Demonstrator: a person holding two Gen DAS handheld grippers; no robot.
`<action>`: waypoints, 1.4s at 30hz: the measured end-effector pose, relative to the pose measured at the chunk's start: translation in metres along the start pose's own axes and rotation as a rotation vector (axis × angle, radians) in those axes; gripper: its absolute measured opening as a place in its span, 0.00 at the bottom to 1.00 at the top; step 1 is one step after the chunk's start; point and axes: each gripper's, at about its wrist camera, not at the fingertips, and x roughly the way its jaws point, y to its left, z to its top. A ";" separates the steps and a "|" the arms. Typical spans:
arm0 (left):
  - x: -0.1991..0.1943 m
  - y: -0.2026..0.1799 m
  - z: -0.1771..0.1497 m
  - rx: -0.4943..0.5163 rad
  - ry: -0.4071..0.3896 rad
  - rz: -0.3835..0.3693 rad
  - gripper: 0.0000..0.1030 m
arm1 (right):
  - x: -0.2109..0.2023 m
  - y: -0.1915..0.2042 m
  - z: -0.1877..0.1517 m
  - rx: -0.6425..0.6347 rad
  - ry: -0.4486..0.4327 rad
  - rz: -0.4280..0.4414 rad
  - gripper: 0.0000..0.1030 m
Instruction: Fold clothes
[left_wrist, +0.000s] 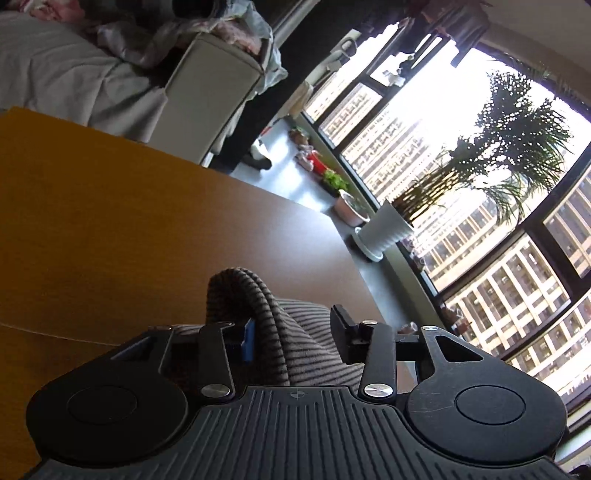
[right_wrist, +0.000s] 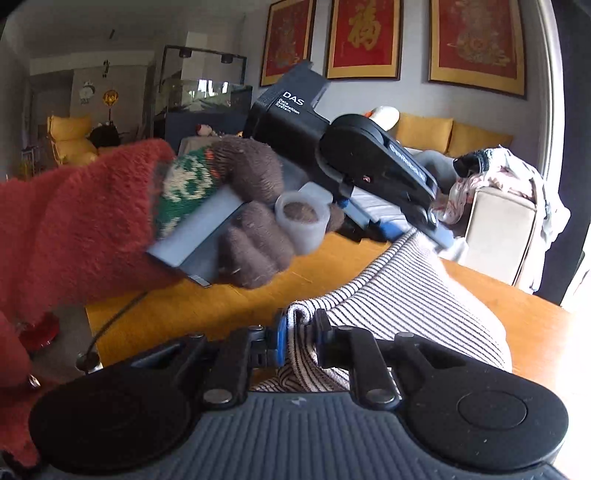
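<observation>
A grey-and-dark striped knit garment (left_wrist: 295, 343) is bunched up between the fingers of my left gripper (left_wrist: 295, 332), whose jaws stand partly apart with cloth filling the gap. In the right wrist view the same garment (right_wrist: 399, 295) stretches across the wooden table (right_wrist: 221, 295). My right gripper (right_wrist: 301, 332) is shut on a folded edge of it. The left gripper (right_wrist: 424, 214), held by a gloved hand (right_wrist: 251, 229), grips the garment's far end, lifted above the table.
The orange-brown table (left_wrist: 110, 221) runs to an edge at the right. Beyond it stand a white plant pot (left_wrist: 384, 232) and big windows. A sofa with piled clothes (right_wrist: 495, 181) sits behind the table. The red fluffy sleeve (right_wrist: 74, 229) fills the left.
</observation>
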 end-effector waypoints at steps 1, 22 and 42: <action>-0.001 0.001 0.004 -0.007 -0.022 -0.002 0.30 | 0.003 -0.001 -0.003 0.009 0.010 0.004 0.14; -0.074 -0.008 -0.010 0.116 -0.190 0.223 0.38 | 0.031 0.023 -0.015 -0.095 0.058 0.024 0.37; -0.022 -0.010 -0.061 0.209 -0.015 0.081 0.40 | 0.009 -0.151 -0.038 0.717 0.053 -0.071 1.00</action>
